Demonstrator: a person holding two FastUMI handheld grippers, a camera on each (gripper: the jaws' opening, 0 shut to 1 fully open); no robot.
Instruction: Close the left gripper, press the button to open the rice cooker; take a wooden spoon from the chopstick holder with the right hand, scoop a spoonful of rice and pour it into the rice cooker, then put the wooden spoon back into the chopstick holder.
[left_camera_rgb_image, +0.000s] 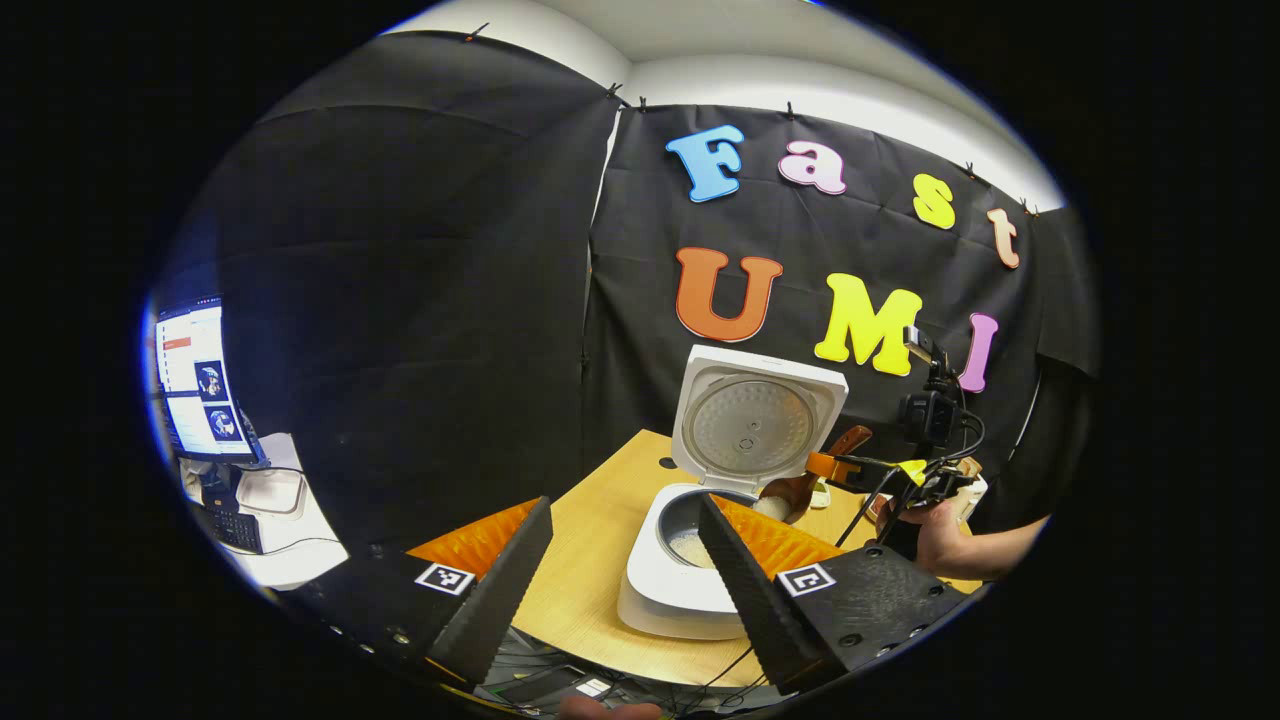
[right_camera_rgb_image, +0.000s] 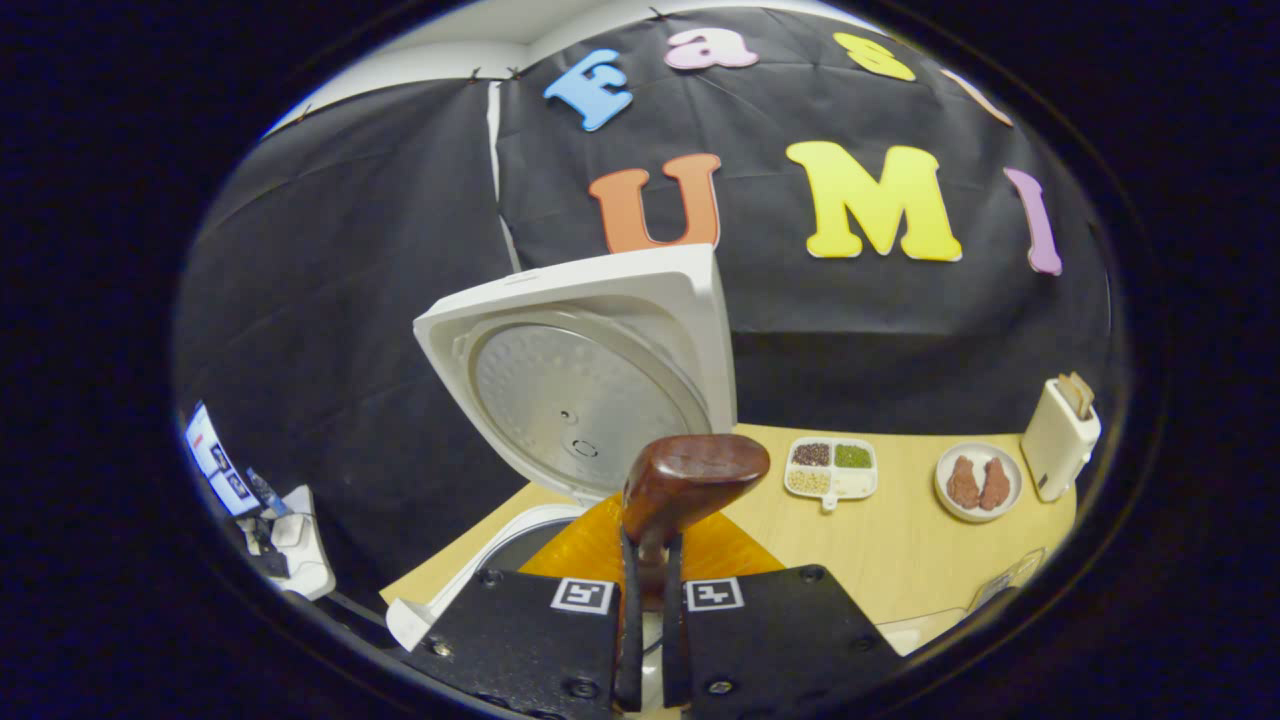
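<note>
Wooden spoon (right_camera_rgb_image: 692, 472), one, in right tool (right_camera_rgb_image: 648, 600).

The left gripper view looked from beyond the near edge of the counter (left_camera_rgb_image: 590, 560), back a little, facing the open rice cooker (left_camera_rgb_image: 690, 570) and the booth wall. The right gripper view sat close above the cooker (right_camera_rgb_image: 450, 590), facing its raised lid (right_camera_rgb_image: 590, 370) and the counter (right_camera_rgb_image: 900, 550) beyond. Both views shared the lid (left_camera_rgb_image: 755, 420), the cooker and the counter.

The wooden spoon's (right_camera_rgb_image: 690, 475) shaft is disappearing between the right gripper's (right_camera_rgb_image: 648, 640) fingers; its bowl's inside is facing away.
</note>
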